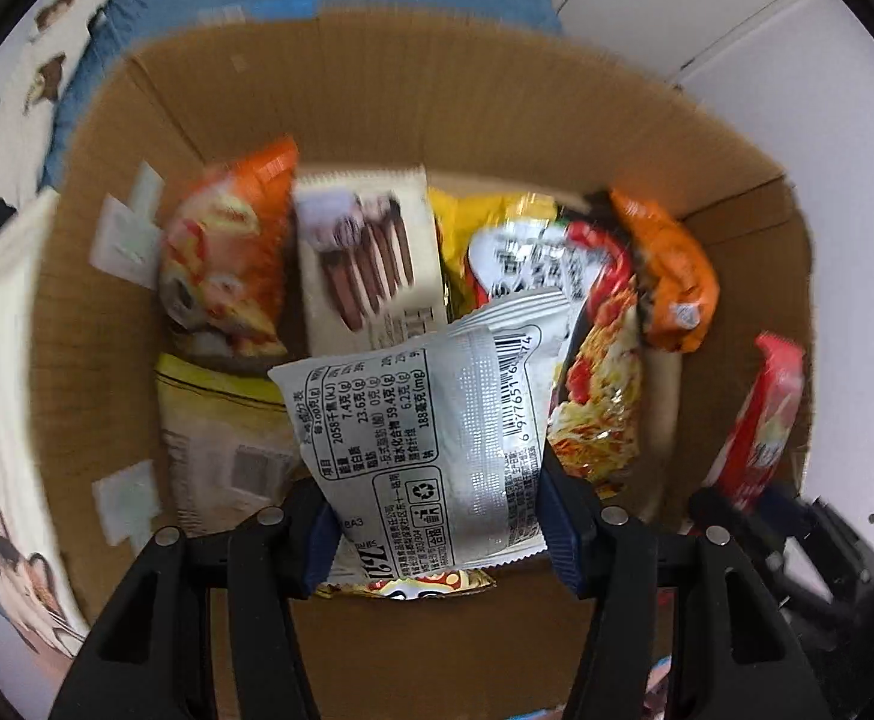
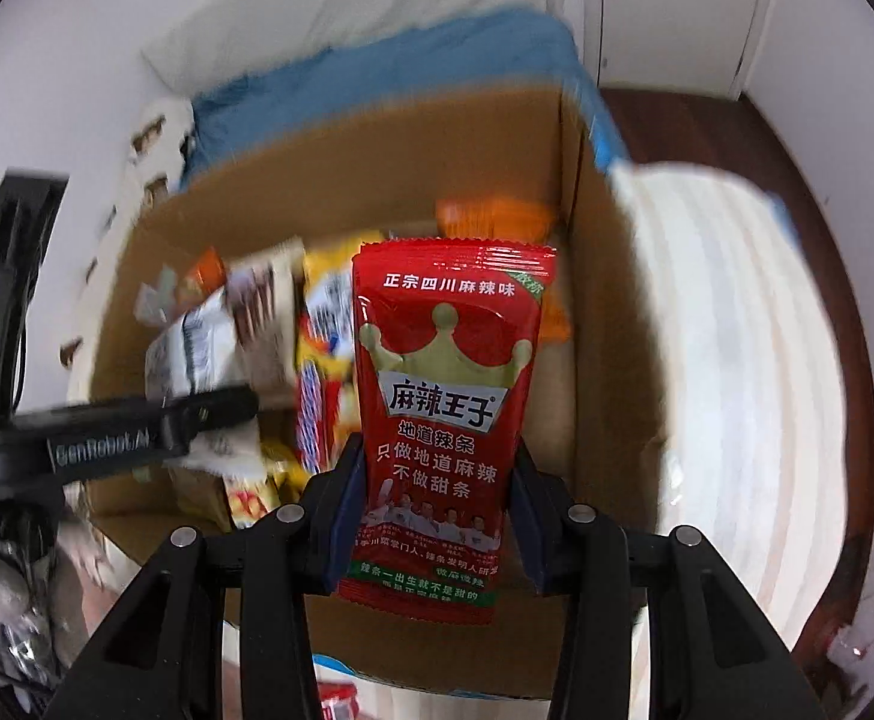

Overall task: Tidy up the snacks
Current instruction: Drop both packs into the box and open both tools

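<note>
Left wrist, tool [image 1: 443, 516] gripping silver packet [image 1: 431, 438]

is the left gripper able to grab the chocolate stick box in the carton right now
Probably not. The left gripper is shut on a silver packet, which also hangs in front of the chocolate stick box in the cardboard carton.

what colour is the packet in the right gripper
Red, with a pale gold crown and white lettering; the packet shows best in the right wrist view, clamped in the right gripper.

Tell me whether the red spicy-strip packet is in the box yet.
Not yet: the red packet stands upright, clamped in the right gripper, above the cardboard box.
</note>
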`<state>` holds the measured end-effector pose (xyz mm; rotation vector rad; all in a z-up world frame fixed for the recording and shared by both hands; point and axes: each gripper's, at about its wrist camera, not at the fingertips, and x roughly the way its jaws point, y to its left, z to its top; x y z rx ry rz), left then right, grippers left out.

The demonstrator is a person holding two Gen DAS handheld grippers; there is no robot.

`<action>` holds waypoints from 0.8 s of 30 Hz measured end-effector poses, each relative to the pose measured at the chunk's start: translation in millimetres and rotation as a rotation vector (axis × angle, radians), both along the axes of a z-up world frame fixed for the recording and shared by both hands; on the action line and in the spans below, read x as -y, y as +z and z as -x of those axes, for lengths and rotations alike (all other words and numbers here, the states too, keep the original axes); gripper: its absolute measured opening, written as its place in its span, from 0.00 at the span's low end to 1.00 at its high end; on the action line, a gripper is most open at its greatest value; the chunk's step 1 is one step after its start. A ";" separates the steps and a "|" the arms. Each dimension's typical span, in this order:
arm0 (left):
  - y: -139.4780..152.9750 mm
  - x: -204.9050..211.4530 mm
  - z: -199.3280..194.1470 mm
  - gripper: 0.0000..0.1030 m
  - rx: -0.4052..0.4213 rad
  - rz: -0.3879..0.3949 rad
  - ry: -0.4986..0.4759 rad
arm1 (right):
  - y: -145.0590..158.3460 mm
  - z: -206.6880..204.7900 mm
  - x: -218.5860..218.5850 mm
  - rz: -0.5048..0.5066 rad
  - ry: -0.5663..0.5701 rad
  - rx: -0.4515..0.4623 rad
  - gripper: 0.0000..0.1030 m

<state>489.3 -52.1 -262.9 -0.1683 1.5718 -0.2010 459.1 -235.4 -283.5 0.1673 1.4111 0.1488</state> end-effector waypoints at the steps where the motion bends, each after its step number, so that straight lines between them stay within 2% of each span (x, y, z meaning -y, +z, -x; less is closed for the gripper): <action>1: -4.3 0.2 -1.1 0.53 -0.006 0.002 0.002 | -4.5 0.2 -1.3 0.020 0.006 -0.020 0.63; 2: -5.9 0.8 -2.6 0.60 -0.001 -0.008 -0.001 | -4.4 2.1 -2.7 0.042 0.014 -0.014 0.78; 3: -7.1 1.5 -4.0 0.66 0.008 -0.021 -0.008 | -3.7 2.3 -3.2 0.055 0.016 -0.003 0.86; 4: -6.5 1.5 -4.6 0.85 0.017 -0.025 -0.012 | -4.0 1.7 -2.3 0.041 0.007 -0.013 0.93; 5: -5.3 1.1 -5.0 0.94 0.024 -0.021 -0.012 | -4.4 1.0 -0.7 0.024 -0.007 -0.023 0.93; 14: 14.0 -12.1 -3.4 0.94 0.076 0.006 0.007 | -0.8 0.3 -8.9 0.034 -0.025 -0.019 0.95; 19: 38.3 -20.1 10.2 0.94 0.138 -0.001 0.005 | 5.6 4.0 -12.0 0.014 -0.036 0.005 0.96; 20: 43.0 -20.6 14.3 0.94 0.151 0.009 0.049 | 7.2 5.1 -13.3 0.016 -0.035 0.010 0.96; 24: 64.2 -21.6 32.3 0.94 0.189 0.003 0.039 | 19.1 11.3 -17.8 0.024 -0.032 0.035 0.96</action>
